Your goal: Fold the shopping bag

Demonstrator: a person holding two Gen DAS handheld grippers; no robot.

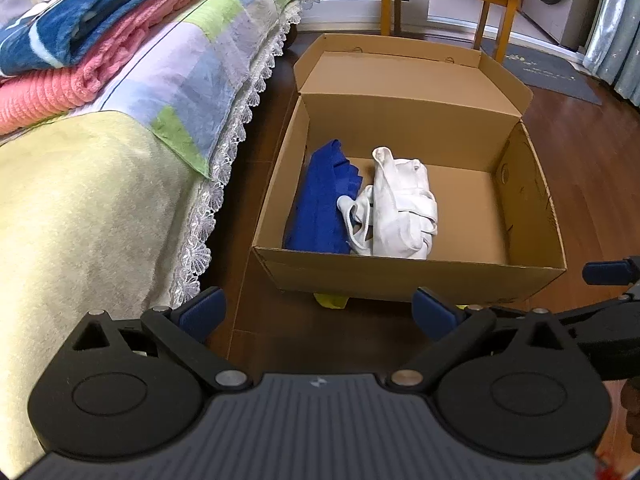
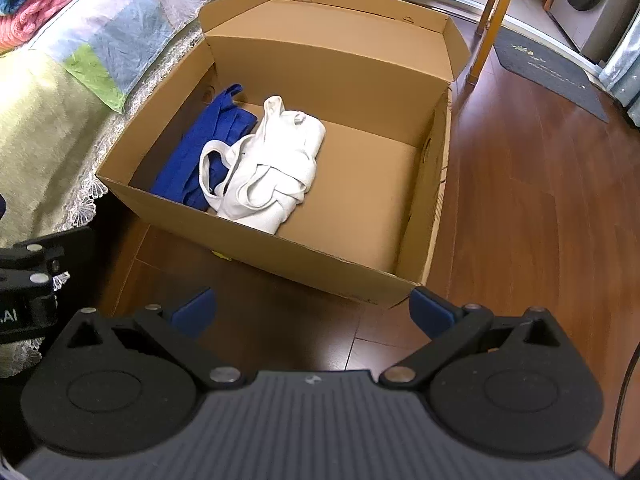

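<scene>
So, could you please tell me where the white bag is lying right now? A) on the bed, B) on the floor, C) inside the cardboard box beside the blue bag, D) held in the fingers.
C: the white bag lies inside the cardboard box, touching the blue bag.

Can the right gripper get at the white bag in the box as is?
Probably yes. The box is open-topped, the white bag lies uncovered beside the blue bag, and the right gripper is open with nothing between.
</scene>
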